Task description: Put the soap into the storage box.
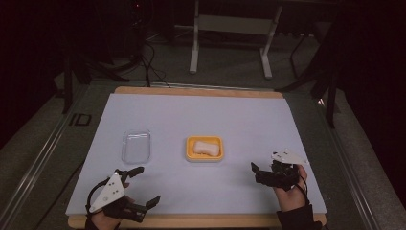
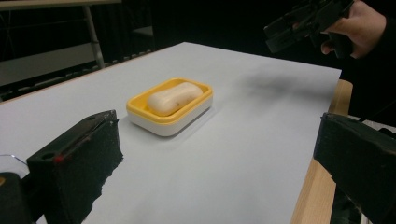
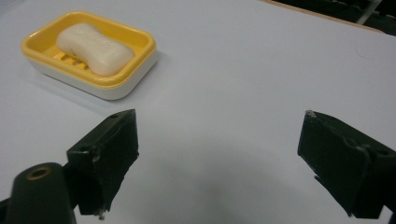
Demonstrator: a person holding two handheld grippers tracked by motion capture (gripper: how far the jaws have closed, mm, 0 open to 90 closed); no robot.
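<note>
Soap [image 1: 204, 146], a pale waisted bar, lies lengthwise in a yellow soap dish [image 1: 190, 154] with a white base, near the middle of the table's white sheet [image 1: 201, 115]. In the right gripper view the bar [image 3: 95, 48] rests on the dish's slotted yellow floor, and the dish [image 3: 135, 65] sits at about 10 o'clock from that gripper's jaws. In the left gripper view the dish [image 2: 140, 112] stands at about 12 o'clock, beyond and between the jaws, with the bar [image 2: 173, 97] inside it.

At 9 o'clock from the dish in the high view, apart from it, a clear plastic lid or tray [image 1: 136, 146] lies flat on the sheet.

The left gripper [image 1: 142, 186] sits at about 7 o'clock from the dish, near the table's front edge, held by the left hand [image 1: 103, 218]; its jaws are spread wide with nothing between them. The right gripper [image 1: 255, 171] is at about 4 o'clock from the dish, held by the right hand [image 1: 291, 196]; its own view shows the jaws wide apart over bare sheet, gripping nothing. The wooden table edge [image 1: 201, 221] shows along the front under the sheet.
</note>
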